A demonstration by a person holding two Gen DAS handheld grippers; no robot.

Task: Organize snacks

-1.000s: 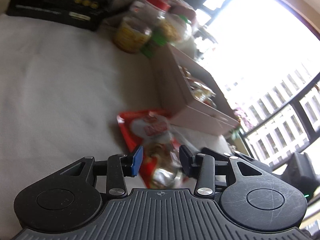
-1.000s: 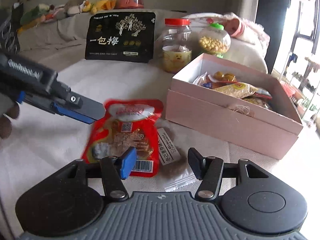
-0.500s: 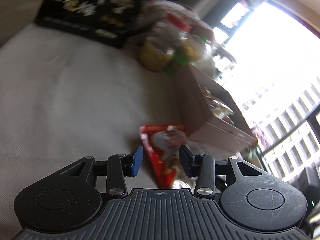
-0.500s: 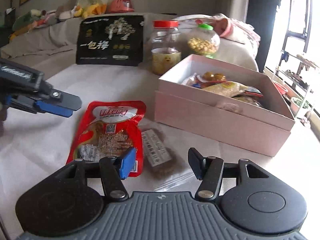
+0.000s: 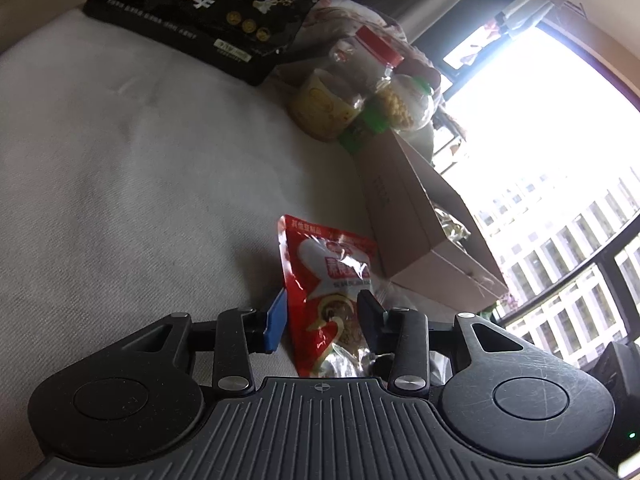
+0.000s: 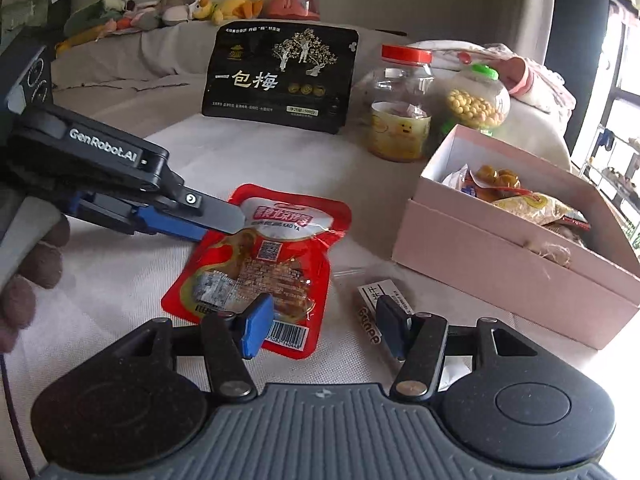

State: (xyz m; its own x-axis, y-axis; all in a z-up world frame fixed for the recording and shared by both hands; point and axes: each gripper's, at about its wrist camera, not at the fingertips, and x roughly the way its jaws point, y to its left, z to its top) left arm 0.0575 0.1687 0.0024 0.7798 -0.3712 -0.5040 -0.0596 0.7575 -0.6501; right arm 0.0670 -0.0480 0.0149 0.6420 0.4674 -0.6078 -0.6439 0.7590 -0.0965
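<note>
Since the earlier shot, the left gripper (image 5: 322,322) had slid in over the edge of the red snack pouch (image 5: 328,296), so in the left wrist view the pouch now sat right between its fingers instead of off to one side. It pointed down at a slant toward the cloth-covered table (image 5: 120,200). Jaws were closing but hadn't pinched yet, there was still a gap on the blue pad side. Pink box (image 5: 420,232) sat just beyond the pouch, with the jars (image 5: 344,92) and the black bag (image 5: 208,8) further back.

Over in the right wrist view, the left gripper (image 6: 224,222) came in from the left, tips at the top corner of the red snack pouch (image 6: 260,256), which lay flat on the table (image 6: 100,300). Someone's fingers (image 6: 36,264) wrapped its handle. The right gripper (image 6: 324,324) hovered low, jaws apart and holding nothing, its blue pad over the pouch's bottom edge and the other pad by a small clear packet (image 6: 370,312). The pink box (image 6: 512,276) to the right already had snacks inside.
</note>
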